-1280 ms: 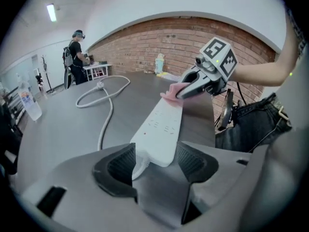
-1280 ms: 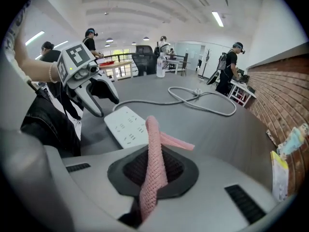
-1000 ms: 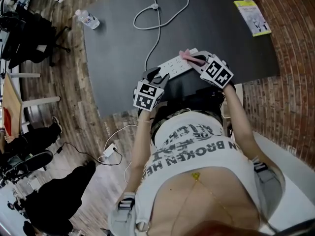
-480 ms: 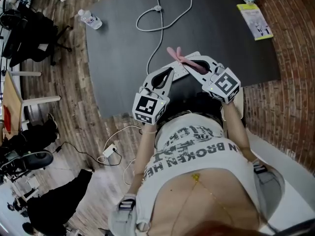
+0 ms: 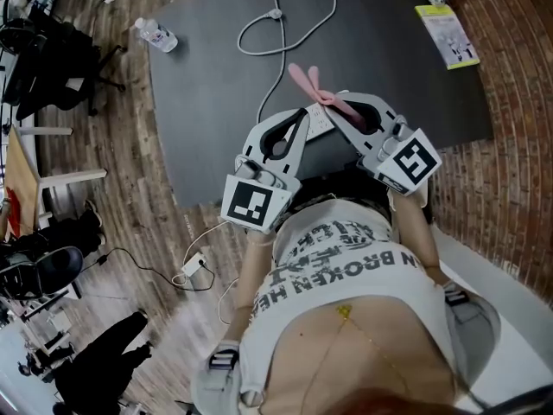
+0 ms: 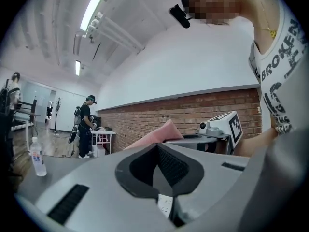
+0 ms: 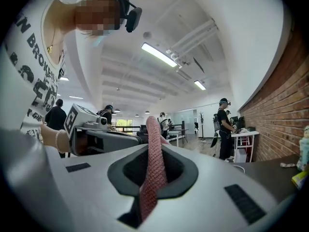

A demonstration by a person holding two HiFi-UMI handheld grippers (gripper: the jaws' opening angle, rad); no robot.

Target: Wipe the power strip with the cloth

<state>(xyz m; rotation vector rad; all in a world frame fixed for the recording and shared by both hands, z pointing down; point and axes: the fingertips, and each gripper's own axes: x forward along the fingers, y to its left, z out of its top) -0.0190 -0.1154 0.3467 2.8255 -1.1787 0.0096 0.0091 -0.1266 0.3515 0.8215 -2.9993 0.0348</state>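
Head view: my left gripper (image 5: 302,116) and my right gripper (image 5: 344,109) are held side by side at frame centre, above the near edge of the dark table top (image 5: 207,102). Their tips angle toward each other.

Left gripper view:
- The jaws are closed, with the tips meeting and nothing clamped at the tips.
- A small part of the white power strip (image 6: 165,204), socket holes visible, shows through the gap behind the tips at lower centre. I cannot tell whether the jaws touch it.
- In the head view, a short section of the strip shows between the two grippers, just right of my left jaw tips. The grippers cover the rest.

Right gripper view:
- The jaws are clamped on the pink woven cloth (image 7: 153,168).
- The cloth runs up through the middle of the jaw opening and stands above the tips.
- In the head view, its free end spreads in two flaps over the table, up and left of the right jaw tips.

Surroundings, head view:
- A white cord (image 5: 285,24) loops across the upper centre of the table and runs down toward the left gripper.
- A clear water bottle (image 5: 155,35) is at the table's upper left corner.
- A yellow-green booklet (image 5: 448,35) lies on the table at upper right.
- A brick wall (image 5: 510,85) borders the right of the frame.
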